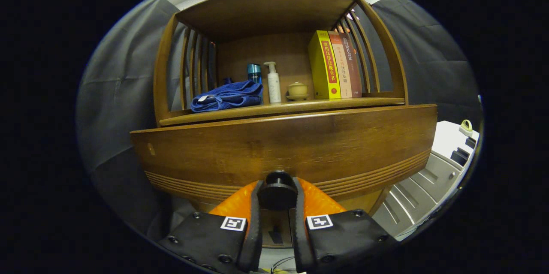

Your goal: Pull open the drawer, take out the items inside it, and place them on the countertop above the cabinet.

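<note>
The wooden drawer front [283,147] of the cabinet fills the space just ahead of me, with grooved lines along its lower edge. Its round dark knob [277,189] sits between my fingertips, and my gripper [277,197] is shut on it, one finger pressing on each side. The drawer's inside is hidden behind its front. Above it runs the countertop [283,107], which holds a folded blue towel [227,96], a blue cup [254,72], a white pump bottle [273,83], a small lidded ceramic cup on a saucer [297,91] and three upright books [334,64].
A wooden shelf frame with slatted sides [193,68] encloses the countertop. To the right stands a white cabinet [433,179] with small items on top. Grey cloth hangs on both sides.
</note>
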